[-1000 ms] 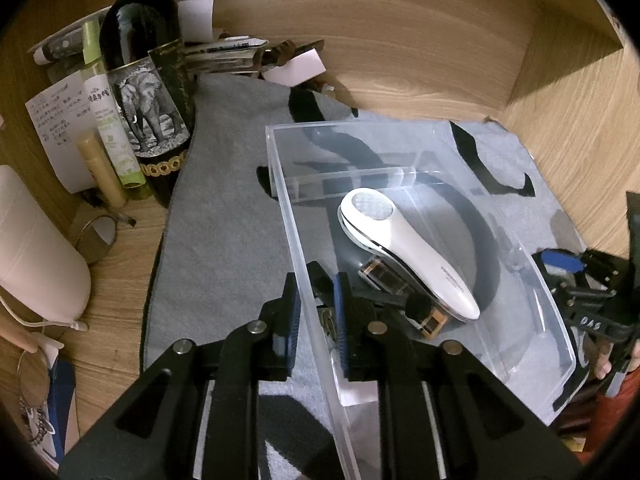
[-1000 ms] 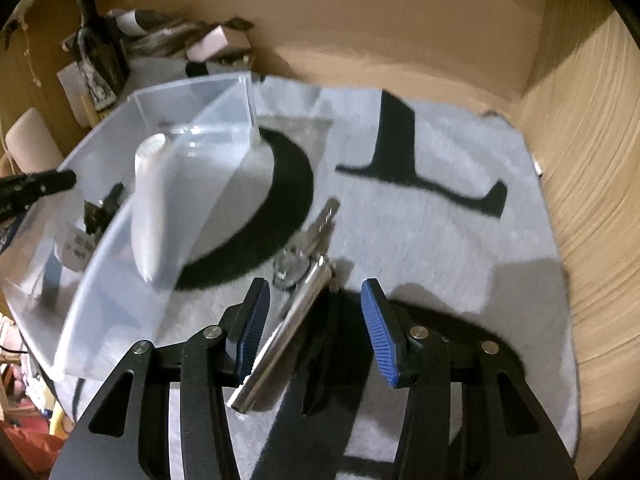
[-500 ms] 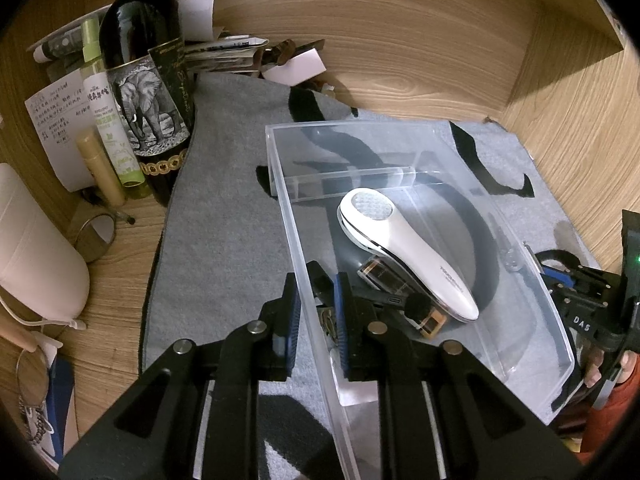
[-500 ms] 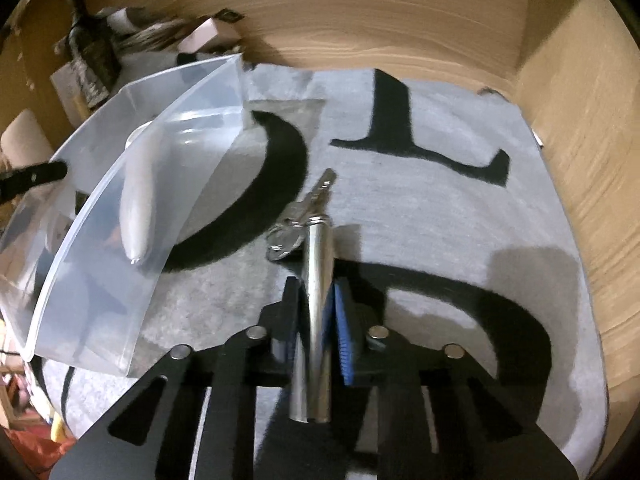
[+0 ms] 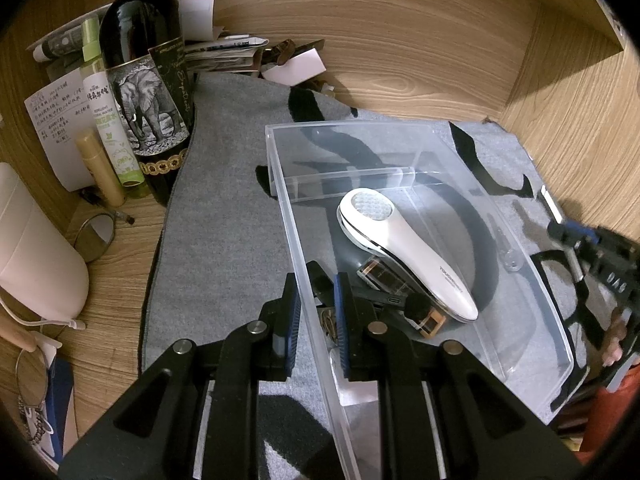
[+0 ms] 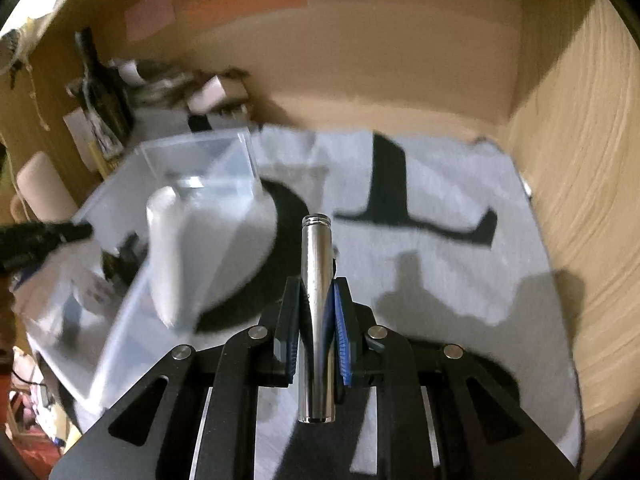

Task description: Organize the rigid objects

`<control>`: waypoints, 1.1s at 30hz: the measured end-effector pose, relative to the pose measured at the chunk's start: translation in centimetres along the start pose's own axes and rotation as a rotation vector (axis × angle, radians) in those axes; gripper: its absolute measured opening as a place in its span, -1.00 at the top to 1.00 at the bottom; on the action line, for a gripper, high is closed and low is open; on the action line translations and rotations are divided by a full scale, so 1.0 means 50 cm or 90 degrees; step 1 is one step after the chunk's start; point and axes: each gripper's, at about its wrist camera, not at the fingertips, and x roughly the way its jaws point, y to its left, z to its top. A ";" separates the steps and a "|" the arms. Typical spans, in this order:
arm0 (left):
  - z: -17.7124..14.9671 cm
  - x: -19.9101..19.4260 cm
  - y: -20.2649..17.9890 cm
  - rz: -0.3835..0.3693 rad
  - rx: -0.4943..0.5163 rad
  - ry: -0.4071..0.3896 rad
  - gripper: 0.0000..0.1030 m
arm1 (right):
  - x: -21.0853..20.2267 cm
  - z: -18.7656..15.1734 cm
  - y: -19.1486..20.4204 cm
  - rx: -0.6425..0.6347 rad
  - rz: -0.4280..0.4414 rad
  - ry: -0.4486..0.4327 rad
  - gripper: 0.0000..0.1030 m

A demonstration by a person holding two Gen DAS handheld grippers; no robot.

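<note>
A clear plastic box (image 5: 400,128) stands on the grey mat (image 5: 224,248). My left gripper (image 5: 315,286) is shut on the box's left wall, one finger inside and one outside. Inside the box a white handheld device (image 5: 404,256) lies over a small brown and black item (image 5: 390,280). In the right wrist view my right gripper (image 6: 316,292) is shut on a silver metal tube (image 6: 317,264), held up off the mat and pointing away from me. The box (image 6: 196,160) with the device (image 6: 164,248) lies to its left, blurred. The right gripper (image 5: 572,240) also shows at the left wrist view's right edge.
A dark wine bottle with an elephant label (image 5: 148,92), a green spray bottle (image 5: 108,120), papers and a round mirror (image 5: 94,236) crowd the back left. A white pouch (image 5: 32,248) lies at the left edge. Wooden walls (image 6: 580,160) close the back and right.
My right gripper closed on the metal tube and lifted it off the mat, away from the keys beside it. The left gripper kept still on the box wall.
</note>
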 end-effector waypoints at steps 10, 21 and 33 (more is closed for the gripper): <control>0.000 0.000 -0.001 0.000 0.000 0.000 0.71 | -0.051 0.086 0.062 -0.048 0.043 -0.093 0.72; -0.001 0.000 -0.001 0.000 0.000 0.000 0.71 | -0.043 0.126 0.179 -0.131 0.119 -0.114 0.72; 0.001 0.004 -0.006 0.001 0.002 0.000 0.71 | 0.099 0.123 0.253 -0.212 0.160 0.054 0.72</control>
